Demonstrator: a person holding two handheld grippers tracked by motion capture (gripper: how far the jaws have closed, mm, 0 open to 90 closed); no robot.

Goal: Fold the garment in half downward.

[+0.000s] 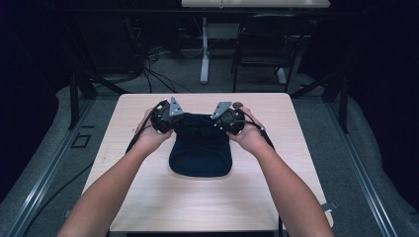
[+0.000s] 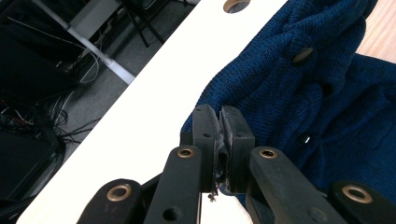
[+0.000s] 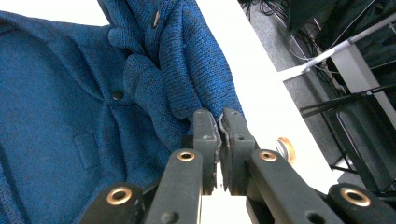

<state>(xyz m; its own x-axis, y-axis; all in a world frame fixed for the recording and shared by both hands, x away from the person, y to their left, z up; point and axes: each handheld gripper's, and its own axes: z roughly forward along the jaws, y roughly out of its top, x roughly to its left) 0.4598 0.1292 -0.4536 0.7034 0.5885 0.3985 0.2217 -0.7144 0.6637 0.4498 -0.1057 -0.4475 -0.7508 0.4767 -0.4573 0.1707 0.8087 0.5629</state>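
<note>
I have the left gripper (image 1: 165, 117) and right gripper (image 1: 228, 120) each clenched on the far edge of the blue cardigan (image 1: 201, 148) lying mid-bench (image 1: 148, 197). Probably mid-fold; next I must carry both corners evenly.

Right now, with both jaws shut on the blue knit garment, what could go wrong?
1. The left gripper and right gripper pinch only thin edges of the blue knit garment; the fabric may slip out.
2. Pulling apart could stretch the knit or strain a button.
3. The garment lies near the table's far edge.
</note>
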